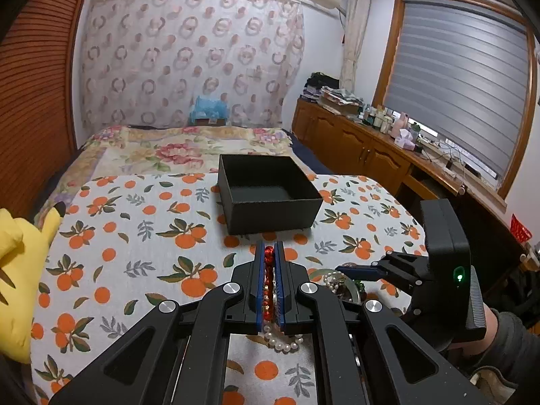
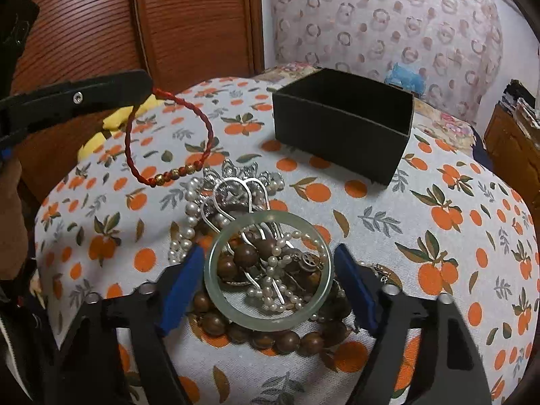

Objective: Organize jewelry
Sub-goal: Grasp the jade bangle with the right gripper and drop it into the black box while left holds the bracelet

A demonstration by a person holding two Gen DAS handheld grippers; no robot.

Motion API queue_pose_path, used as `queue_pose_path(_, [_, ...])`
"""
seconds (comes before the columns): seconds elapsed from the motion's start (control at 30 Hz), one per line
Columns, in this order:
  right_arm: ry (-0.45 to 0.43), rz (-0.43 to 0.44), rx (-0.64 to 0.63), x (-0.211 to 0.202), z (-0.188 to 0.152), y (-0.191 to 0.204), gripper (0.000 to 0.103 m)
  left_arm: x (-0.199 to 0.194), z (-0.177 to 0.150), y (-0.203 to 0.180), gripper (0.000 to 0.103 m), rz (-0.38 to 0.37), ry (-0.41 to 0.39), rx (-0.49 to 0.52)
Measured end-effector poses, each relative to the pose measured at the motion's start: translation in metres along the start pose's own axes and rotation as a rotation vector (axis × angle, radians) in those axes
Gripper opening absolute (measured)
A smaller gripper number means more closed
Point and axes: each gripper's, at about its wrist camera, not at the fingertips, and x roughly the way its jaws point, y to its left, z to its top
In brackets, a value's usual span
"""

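Observation:
My left gripper [image 1: 269,248] is shut on a red cord bracelet [image 1: 269,280] with gold beads; in the right wrist view the bracelet [image 2: 168,141] hangs from that gripper [image 2: 148,84] above the cloth. An open black box [image 1: 270,195] stands just beyond it, also in the right wrist view [image 2: 341,131]. My right gripper [image 2: 268,253] is open, its blue pads either side of a pale green jade bangle [image 2: 268,271] lying on a heap of pearls [image 2: 189,209], brown wooden beads [image 2: 246,256] and a silver hairpin [image 2: 236,189].
The table wears a white cloth with an orange print [image 1: 135,236]. A yellow plush toy [image 1: 20,270] lies at its left edge. A bed [image 1: 168,148] lies behind, and a wooden cabinet [image 1: 354,141] runs under the window.

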Motion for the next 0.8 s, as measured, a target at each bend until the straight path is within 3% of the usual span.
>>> queue_pose_path(0.43, [-0.089, -0.023, -0.025, -0.026, 0.017, -0.011, 0.074, 0.008, 0.010, 0.002, 0.005, 0.020, -0.008, 0.022])
queue_pose_path(0.8, [-0.161, -0.095, -0.033, -0.023, 0.073, -0.054, 0.074, 0.023, 0.042, 0.007, 0.005, 0.046, -0.029, 0.049])
